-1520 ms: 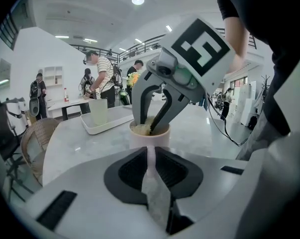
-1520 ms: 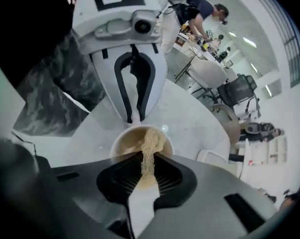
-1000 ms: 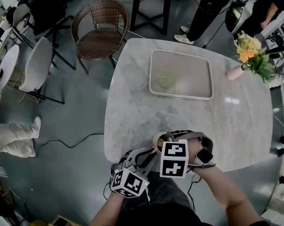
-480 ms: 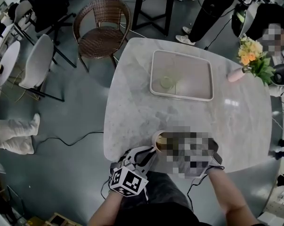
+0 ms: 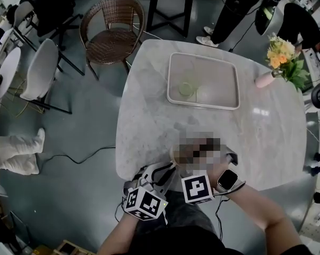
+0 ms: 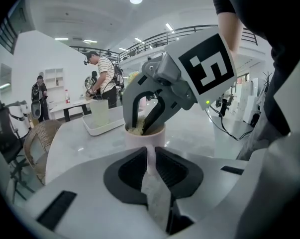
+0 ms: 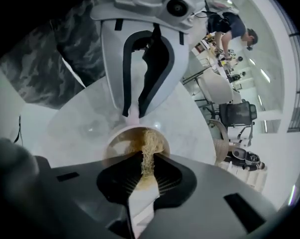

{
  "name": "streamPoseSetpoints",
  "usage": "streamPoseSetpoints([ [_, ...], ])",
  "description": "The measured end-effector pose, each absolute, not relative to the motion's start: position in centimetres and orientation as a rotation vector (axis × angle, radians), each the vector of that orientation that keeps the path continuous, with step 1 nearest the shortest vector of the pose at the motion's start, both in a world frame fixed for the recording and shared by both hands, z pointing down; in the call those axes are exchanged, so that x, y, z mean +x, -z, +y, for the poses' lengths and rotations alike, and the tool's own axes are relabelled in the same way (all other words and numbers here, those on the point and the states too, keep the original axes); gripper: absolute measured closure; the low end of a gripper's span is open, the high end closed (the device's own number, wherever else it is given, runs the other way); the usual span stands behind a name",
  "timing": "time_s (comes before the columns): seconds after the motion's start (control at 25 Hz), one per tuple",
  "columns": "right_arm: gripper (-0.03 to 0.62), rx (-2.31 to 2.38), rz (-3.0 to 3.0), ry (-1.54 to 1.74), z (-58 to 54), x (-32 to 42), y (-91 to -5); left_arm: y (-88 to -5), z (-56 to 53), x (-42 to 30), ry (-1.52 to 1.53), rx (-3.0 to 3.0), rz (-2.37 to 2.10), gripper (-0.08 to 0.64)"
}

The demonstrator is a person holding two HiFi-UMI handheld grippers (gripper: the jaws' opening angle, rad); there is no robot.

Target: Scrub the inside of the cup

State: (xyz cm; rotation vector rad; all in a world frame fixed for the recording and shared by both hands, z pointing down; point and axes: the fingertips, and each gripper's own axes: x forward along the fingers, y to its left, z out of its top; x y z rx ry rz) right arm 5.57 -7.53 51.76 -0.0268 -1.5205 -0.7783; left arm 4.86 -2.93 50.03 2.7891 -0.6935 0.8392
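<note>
The cup (image 6: 145, 139) stands straight up on the counter (image 5: 149, 121), with its mouth at the top and its long way going up and down. It is round, smooth and pale pink. In the right gripper view its inside looks brown. It sits close to the counter's near edge, right in front of the person.

The left gripper (image 6: 150, 156) comes in from the side. Its fingers are closed on a thin pink bit at the cup's side, up by the rim.

The right gripper (image 7: 147, 163) points down into the cup's mouth. Its fingers are shut on a scrubber (image 7: 149, 151). The scrubber is tan, rough and stringy. It is pinched thin between the fingers, and its free end reaches down inside the cup. The arm with this gripper wears a watch (image 5: 227, 181).

The counter is white and grey stone, square with round corners. A pale tray (image 5: 173, 97) with round corners lies well apart from the cup, near the far side, and a clear glass (image 5: 186, 88) stands in it. A pink vase (image 5: 266, 79) with yellow and orange flowers (image 5: 280, 54) stands near the far right corner. A brown woven chair (image 5: 113, 28) stands on the floor past the far left corner.
</note>
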Motion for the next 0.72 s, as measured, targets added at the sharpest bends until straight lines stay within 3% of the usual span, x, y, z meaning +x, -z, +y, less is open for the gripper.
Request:
streamPoseSetpoints([
  [0.16,0.528,-0.132,-1.429,0.689,-7.4,6.8,-52.2,-49.9,-3.0,4.8,-0.833,2.772,-0.724,0.500],
  [0.52,0.528,-0.159,-1.789,-0.183,-4.8,6.7,-51.3,-50.2,-3.8,4.7,-0.869,2.751,-0.778,0.503],
  [0.72,0.528,-0.046,-1.943,-0.373,-5.3,6.7,-48.9,-50.2,-3.8,4.6,-0.865,2.749,-0.764,0.503],
])
